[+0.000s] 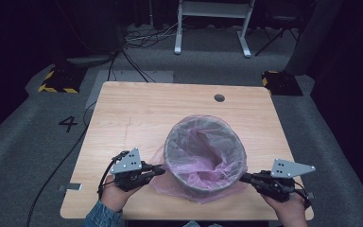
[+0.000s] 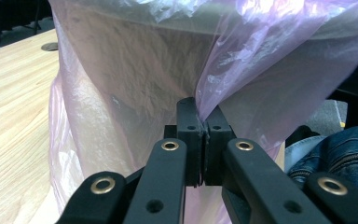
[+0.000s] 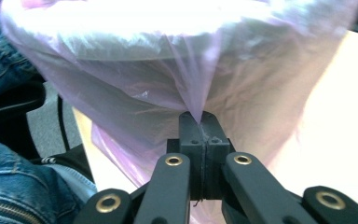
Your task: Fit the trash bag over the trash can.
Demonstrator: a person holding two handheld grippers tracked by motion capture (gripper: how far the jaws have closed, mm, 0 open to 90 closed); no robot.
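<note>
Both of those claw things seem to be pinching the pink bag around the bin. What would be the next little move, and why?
Probably a gentle pull downward and outward with both. The left gripper and right gripper are each shut on a fold of the pink bag, whose skirt hangs loose and bunched outside the bin. Drawing it down should snug the liner over the rim.

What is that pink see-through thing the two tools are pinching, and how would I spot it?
Find the wooden table; near its front edge stands a round grey bin. The pink plastic bag lines the bin and drapes over its rim and down the outside. It is the only thin, crinkly, translucent thing there, pinched by the left hand-held gripper and the right hand-held gripper.
</note>
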